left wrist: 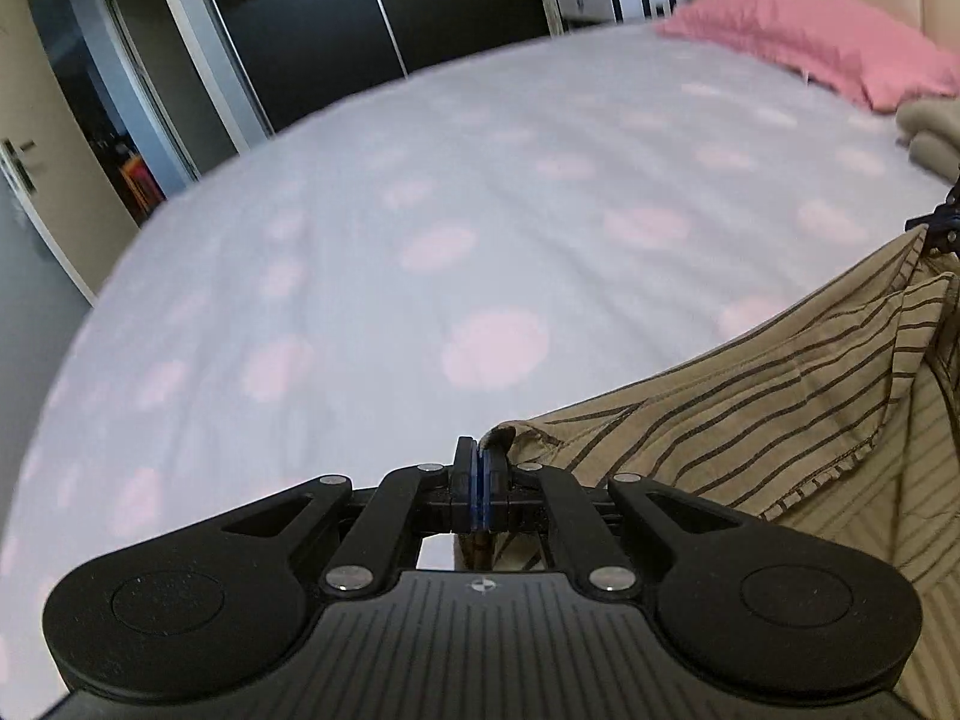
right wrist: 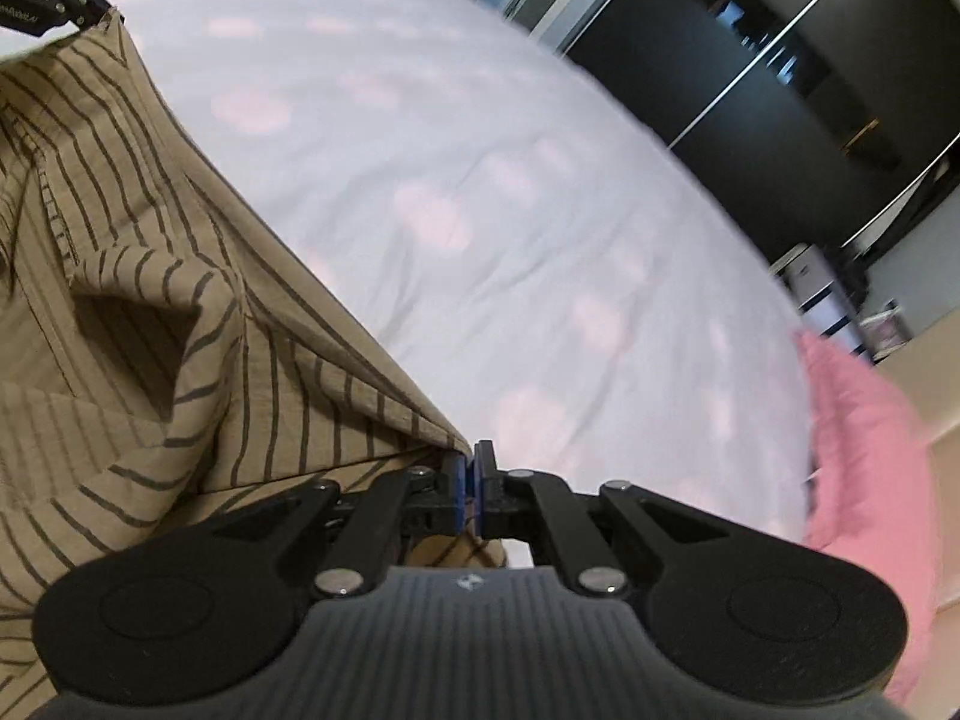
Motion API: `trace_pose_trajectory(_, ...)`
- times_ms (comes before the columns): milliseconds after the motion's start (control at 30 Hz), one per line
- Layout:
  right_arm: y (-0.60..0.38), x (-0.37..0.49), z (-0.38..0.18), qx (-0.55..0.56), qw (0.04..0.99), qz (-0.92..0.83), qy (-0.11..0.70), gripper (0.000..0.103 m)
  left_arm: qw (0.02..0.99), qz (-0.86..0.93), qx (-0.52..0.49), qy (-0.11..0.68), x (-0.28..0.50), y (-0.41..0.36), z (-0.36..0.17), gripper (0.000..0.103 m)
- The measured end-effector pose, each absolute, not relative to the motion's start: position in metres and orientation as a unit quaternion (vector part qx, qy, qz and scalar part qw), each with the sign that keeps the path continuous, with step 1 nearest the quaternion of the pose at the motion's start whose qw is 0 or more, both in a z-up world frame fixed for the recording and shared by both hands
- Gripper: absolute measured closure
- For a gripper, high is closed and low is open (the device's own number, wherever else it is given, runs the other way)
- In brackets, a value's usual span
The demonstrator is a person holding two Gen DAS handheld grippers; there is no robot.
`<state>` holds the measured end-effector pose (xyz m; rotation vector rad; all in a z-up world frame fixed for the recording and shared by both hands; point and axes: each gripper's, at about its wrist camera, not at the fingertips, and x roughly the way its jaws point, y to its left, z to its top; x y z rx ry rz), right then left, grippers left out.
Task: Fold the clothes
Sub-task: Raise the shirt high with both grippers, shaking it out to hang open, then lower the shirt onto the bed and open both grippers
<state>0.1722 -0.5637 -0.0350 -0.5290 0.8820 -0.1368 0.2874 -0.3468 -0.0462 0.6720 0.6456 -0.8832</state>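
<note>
Both grippers grasp the shirt (left wrist: pixel 750 414): left gripper (left wrist: pixel 480 468) clenched on one edge, right gripper (right wrist: pixel 470 477) on another. It hangs stretched between them above the bed (left wrist: pixel 420 180), near a pillow (left wrist: pixel 810 36).

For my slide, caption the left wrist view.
Left gripper shut on a striped shirt above the dotted bedsheet.

Bed (left wrist: pixel 456 168) fills both wrist views, pale sheet with faint pink round spots, lightly creased. Pink pillow (left wrist: pixel 822 36) lies on it at 1 o'clock in left view; beige folded cloth (left wrist: pixel 933 126) just beside, at 3 o'clock edge.
</note>
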Motion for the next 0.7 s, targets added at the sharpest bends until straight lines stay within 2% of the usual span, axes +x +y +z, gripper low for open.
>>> trace_pose_trajectory(100,-0.569,0.180,-0.060,-0.236,0.866,-0.058,0.437,0.100,0.794,-0.411,0.318,0.316,0.295,-0.346,-0.070,0.102)
trace_pose_trajectory(200,-0.574,0.185,-0.069,-0.225,0.869,-0.058,0.437,0.097,0.799,-0.404,0.304,0.325,0.299,-0.346,-0.079,0.096)
trace_pose_trajectory(267,-0.581,0.192,-0.065,-0.215,0.874,-0.058,0.433,0.095,0.806,-0.400,0.285,0.330,0.302,-0.338,-0.074,0.089)
trace_pose_trajectory(300,-0.585,0.187,-0.061,-0.211,0.875,-0.057,0.432,0.089,0.810,-0.398,0.274,0.333,0.303,-0.334,-0.070,0.084)
trace_pose_trajectory(333,-0.588,0.188,-0.055,-0.206,0.878,-0.059,0.429,0.077,0.813,-0.396,0.268,0.333,0.304,-0.330,-0.063,0.079)
trace_pose_trajectory(400,-0.588,0.182,-0.045,-0.199,0.885,-0.062,0.417,0.070,0.820,-0.397,0.258,0.322,0.307,-0.328,-0.048,0.073)
trace_pose_trajectory(600,-0.567,0.161,-0.006,-0.162,0.913,-0.038,0.373,0.069,0.811,-0.431,0.275,0.286,0.279,-0.313,-0.012,0.071)
trace_pose_trajectory(700,-0.548,0.157,0.002,-0.153,0.917,-0.003,0.368,0.066,0.787,-0.460,0.314,0.265,0.255,-0.312,-0.011,0.058)
